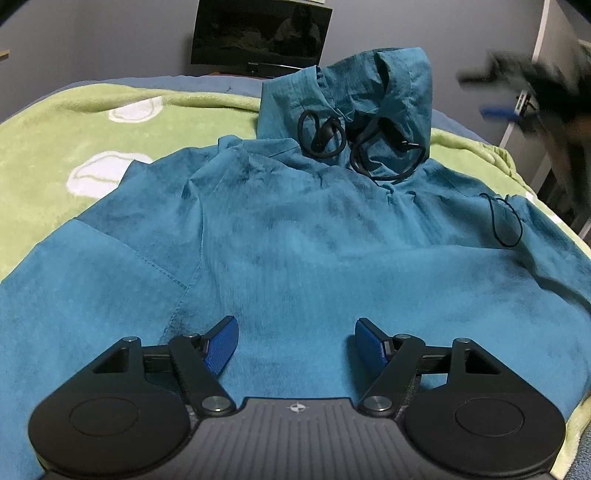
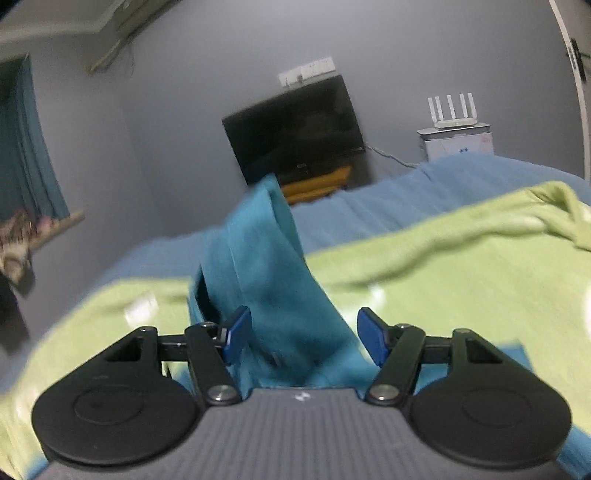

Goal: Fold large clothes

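A large teal hooded jacket (image 1: pixel 295 236) lies spread on a green blanket (image 1: pixel 92 129), hood (image 1: pixel 362 92) at the far end with black drawcords (image 1: pixel 332 136) looped on it. My left gripper (image 1: pixel 295 343) is open and empty, low over the jacket's near part. My right gripper (image 2: pixel 303 336) is open, with a raised fold of the teal fabric (image 2: pixel 266 266) standing between its blue fingers; the view is blurred. The right gripper also shows as a dark blur at the far right of the left wrist view (image 1: pixel 535 92).
The green blanket (image 2: pixel 461 277) covers a bed with a blue sheet (image 2: pixel 388 195). A dark monitor (image 1: pixel 258 33) stands beyond the bed's far edge. A white router on a box (image 2: pixel 456 129) sits at the right. A white door frame (image 1: pixel 543 74) is at the right.
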A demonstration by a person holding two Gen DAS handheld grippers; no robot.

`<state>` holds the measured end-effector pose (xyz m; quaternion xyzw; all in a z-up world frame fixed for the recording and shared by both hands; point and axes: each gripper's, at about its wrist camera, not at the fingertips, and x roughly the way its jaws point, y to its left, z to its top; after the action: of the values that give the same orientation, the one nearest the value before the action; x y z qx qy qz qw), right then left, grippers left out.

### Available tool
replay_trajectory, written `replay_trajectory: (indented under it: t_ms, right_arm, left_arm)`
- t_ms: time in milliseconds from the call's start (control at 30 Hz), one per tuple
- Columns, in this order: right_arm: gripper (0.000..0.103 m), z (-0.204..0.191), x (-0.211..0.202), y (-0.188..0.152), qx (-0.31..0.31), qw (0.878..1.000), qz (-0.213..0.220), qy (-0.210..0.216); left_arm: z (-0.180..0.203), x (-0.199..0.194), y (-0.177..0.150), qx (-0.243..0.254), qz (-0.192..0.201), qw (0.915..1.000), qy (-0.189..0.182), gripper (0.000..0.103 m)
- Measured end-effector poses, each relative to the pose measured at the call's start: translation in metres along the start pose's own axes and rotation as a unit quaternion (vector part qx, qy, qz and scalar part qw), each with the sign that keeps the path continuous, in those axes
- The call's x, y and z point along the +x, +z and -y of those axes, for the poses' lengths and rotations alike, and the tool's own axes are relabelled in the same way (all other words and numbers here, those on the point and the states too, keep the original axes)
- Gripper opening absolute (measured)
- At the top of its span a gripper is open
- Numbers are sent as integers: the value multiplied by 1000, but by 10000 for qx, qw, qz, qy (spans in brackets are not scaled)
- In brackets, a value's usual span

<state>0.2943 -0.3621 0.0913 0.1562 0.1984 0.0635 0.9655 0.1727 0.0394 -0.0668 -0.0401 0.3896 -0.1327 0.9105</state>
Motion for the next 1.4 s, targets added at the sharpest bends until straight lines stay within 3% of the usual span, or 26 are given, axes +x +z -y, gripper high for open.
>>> replay_trajectory:
  t_ms: [100,300,367,400,433,533,600,733,833,933,1033,1100,1200,1300,1400]
  right_arm:
    - [77,-23,32,35,-30,9998,207,-1]
    - [79,-44,89,63,-102,9987,97,-491]
    - [64,-45,99,60,-157,9993,-1,-350]
    - [32,-45,100,58,-172,9997,-43,-190]
    - [19,-45,96,55,-161,9998,-39,-68]
    - [6,-40,70,43,-324,9988,107,357]
    - [4,-36,40,31,-552,9964,311,571]
    - [2,-18,-35,-7,-769,9913,686,818]
    - [1,0,-89,-47,-857,9912,702,720]
    - [1,17,-123,-88,-796,9947,364,549]
    - [1,30,-140,-124,-827,9962,-259,-5]
    - [1,37,-141,-134,-634,9945,-700,-441]
    - [1,43,-141,-134,-336,9910,-978,-855]
    - [3,44,-157,-131,-129,9923,-606,-1070]
    - [18,35,-172,-125,-217,9939,34,-1083]
  left_arm:
    - [-3,3,-1,-10,-19,10000,-52,73]
    - [-8,5,-2,-112,-13,9998,-182,75]
    - [-9,6,-3,-142,1,9997,-213,75]
    - [-10,6,-3,-163,0,9996,-231,75]
    - [-11,7,-2,-188,-3,9995,-249,75]
    - [-12,7,-1,-239,-12,9993,-282,75]
    - [-12,6,-2,-244,-9,9993,-286,75]
    - [-13,4,-2,-294,1,9991,-305,75]
    - [-13,0,-3,-336,17,9990,-300,75]
    - [-14,-5,-4,-372,44,9990,-259,74]
    - [-14,-16,-5,-436,123,9989,-126,74]
    - [-15,-29,-5,-519,301,9982,26,74]
    - [-16,-54,0,-771,788,9938,166,74]
    - [-11,-81,12,-790,1409,9858,466,76]
    - [-1,-96,29,-689,1867,9785,533,78]
